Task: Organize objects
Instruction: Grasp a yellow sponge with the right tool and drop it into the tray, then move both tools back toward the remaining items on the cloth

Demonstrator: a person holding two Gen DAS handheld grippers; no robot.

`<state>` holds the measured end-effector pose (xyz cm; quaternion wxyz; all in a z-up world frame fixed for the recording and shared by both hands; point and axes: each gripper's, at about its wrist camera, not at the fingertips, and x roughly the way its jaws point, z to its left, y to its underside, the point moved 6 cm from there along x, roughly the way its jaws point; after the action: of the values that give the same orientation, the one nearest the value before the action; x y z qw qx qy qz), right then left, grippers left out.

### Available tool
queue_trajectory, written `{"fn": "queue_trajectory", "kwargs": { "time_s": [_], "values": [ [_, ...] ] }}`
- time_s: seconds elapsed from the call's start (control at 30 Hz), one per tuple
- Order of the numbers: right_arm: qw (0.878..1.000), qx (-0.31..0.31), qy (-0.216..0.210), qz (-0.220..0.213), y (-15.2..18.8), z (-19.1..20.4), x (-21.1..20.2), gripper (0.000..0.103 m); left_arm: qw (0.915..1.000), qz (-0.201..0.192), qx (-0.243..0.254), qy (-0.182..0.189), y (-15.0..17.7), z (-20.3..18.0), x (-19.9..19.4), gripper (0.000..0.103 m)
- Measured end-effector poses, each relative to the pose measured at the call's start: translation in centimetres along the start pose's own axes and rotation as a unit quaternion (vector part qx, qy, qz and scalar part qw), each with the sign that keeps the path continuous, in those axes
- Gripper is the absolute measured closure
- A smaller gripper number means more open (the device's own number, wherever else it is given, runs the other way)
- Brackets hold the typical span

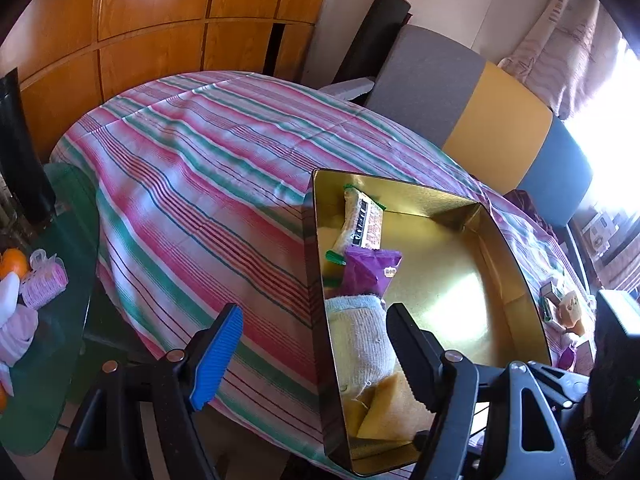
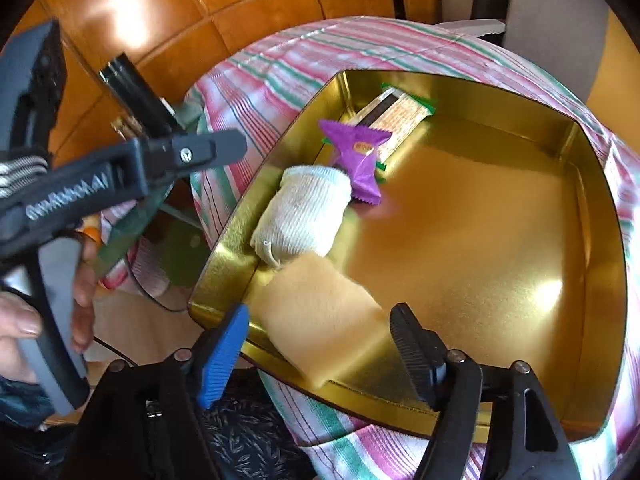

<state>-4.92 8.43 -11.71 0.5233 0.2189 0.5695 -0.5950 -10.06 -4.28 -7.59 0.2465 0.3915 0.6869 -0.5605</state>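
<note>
**Sponge just ahead of the right tongs, in the tin's near-left corner**

On the left, the left gripper (image 1: 316,356) straddles the left wall of the gold tin (image 1: 516,256), blue pad outside over the striped cloth (image 1: 192,168), black pad inside beside the rolled sock (image 1: 360,340). Its jaws stand wide with nothing between them but the wall, which neither pad touches.

In the tin, a row runs along that left wall: snack bar (image 2: 400,114) farthest, purple packet (image 2: 358,156), sock, then the yellow sponge (image 2: 320,320) nearest.

On the right, the right gripper (image 2: 320,344) hovers right over the sponge, jaws apart and gripping nothing; the sponge appears released, its long axis slanting from the sock toward the near rim. More loose items (image 1: 560,304) lie on the cloth beyond the tin's right wall, so the right hand is probably the nearer for fetching them.
</note>
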Motion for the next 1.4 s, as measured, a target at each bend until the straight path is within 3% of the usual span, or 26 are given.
{"fn": "queue_trajectory", "kwargs": {
  "time_s": [0.27,0.63,0.83,0.93,1.07,1.17,1.33,1.4],
  "values": [
    [0.998,0.028,0.039,-0.047,0.0,-1.6,-3.3,0.021,0.9998,0.000,0.016,0.014,0.2,-1.2,-0.4,0.029],
    [0.984,0.100,0.094,-0.110,1.0,-6.3,-8.2,0.015,0.9967,-0.004,0.072,0.037,0.6,-5.2,-0.7,0.029],
    [0.973,0.152,0.125,-0.123,3.5,-11.0,-11.3,0.015,0.9899,-0.012,0.126,0.065,0.9,-9.2,-1.2,0.027],
    [0.964,0.183,0.144,-0.129,5.2,-14.1,-13.3,0.015,0.9836,-0.027,0.149,0.098,0.8,-11.8,-1.8,0.022],
    [0.942,0.237,0.191,-0.140,8.1,-19.9,-17.2,0.015,0.9746,-0.029,0.184,0.125,1.0,-15.5,-2.0,0.019],
    [0.917,0.283,0.237,-0.151,10.7,-24.6,-20.8,0.015,0.9681,-0.031,0.205,0.141,1.4,-18.0,-2.1,0.012],
    [0.856,0.374,0.310,-0.178,16.1,-33.0,-26.9,0.011,0.9553,-0.012,0.239,0.174,2.2,-22.3,-1.4,0.005],
    [0.823,0.418,0.333,-0.192,18.5,-36.1,-28.7,0.010,0.9519,0.011,0.247,0.181,2.9,-23.9,-0.7,0.006]
  ]
}}
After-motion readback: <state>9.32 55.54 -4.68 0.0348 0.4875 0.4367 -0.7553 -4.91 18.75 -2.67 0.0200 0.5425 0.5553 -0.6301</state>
